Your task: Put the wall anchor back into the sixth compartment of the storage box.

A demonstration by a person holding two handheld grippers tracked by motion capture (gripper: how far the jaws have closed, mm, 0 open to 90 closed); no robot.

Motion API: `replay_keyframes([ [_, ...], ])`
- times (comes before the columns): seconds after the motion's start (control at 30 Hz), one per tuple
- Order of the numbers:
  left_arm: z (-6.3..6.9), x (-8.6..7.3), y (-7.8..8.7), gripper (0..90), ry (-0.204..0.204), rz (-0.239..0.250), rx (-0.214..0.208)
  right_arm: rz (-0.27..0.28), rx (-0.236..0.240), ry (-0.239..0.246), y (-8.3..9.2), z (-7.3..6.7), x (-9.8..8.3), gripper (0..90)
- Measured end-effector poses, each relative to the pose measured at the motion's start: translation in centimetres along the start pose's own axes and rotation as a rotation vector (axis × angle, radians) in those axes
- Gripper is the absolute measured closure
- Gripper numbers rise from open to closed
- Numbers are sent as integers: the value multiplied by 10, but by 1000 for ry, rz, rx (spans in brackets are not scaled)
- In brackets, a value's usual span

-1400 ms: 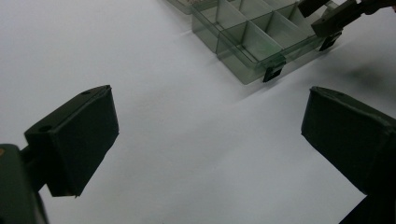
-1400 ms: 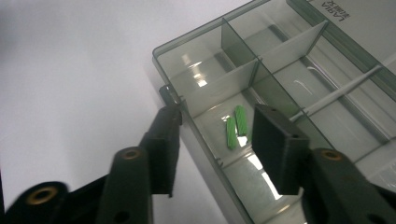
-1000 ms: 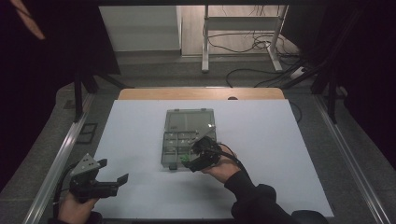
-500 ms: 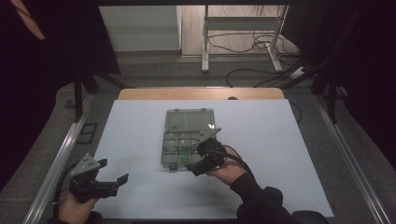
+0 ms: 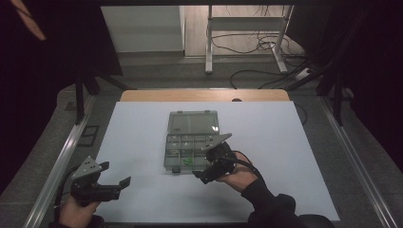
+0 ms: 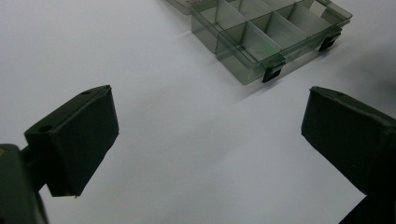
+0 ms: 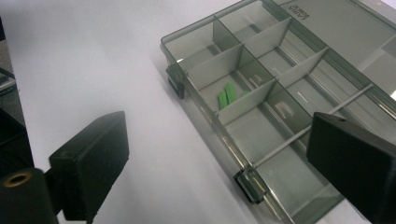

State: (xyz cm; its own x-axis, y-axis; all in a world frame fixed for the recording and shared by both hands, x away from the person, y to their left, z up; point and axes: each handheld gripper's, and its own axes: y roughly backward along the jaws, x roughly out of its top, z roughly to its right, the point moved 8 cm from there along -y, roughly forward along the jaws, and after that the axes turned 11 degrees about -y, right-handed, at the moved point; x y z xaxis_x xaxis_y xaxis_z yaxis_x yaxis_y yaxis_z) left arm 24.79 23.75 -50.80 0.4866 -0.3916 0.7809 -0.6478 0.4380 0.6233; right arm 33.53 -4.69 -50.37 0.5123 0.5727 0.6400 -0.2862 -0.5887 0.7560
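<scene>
Right gripper (image 5: 209,175) hangs at the near right corner of the compartment box (image 5: 190,142), its jaws spread wide with nothing between them. They have just been opening, and the hand has drawn back toward the person from over the near compartments, where it stood a second ago. That reads as a release: the small green pieces (image 7: 226,96) now lie loose in a near-row compartment, apart from both pads, so this drop looks finished.

The box lies mid-table on the white mat (image 5: 142,142), lid (image 5: 193,122) folded back flat on its far side, most other compartments bare or holding tiny pale bits too small to name.

Well to the left, the left gripper (image 5: 115,184) sits near the mat's near edge, jaws also wide and empty, pointing toward the box.
</scene>
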Motion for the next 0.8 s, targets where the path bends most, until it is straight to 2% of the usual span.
replay_keyframes([
  [0.4, 0, 0, 0, 44, 1, -1, 0, 37, -24, -7, 19, 5, -8, 25],
  [0.8, 0, 0, 0, 44, 2, -1, 0, 61, -74, -26, 38, 16, -22, 5],
])
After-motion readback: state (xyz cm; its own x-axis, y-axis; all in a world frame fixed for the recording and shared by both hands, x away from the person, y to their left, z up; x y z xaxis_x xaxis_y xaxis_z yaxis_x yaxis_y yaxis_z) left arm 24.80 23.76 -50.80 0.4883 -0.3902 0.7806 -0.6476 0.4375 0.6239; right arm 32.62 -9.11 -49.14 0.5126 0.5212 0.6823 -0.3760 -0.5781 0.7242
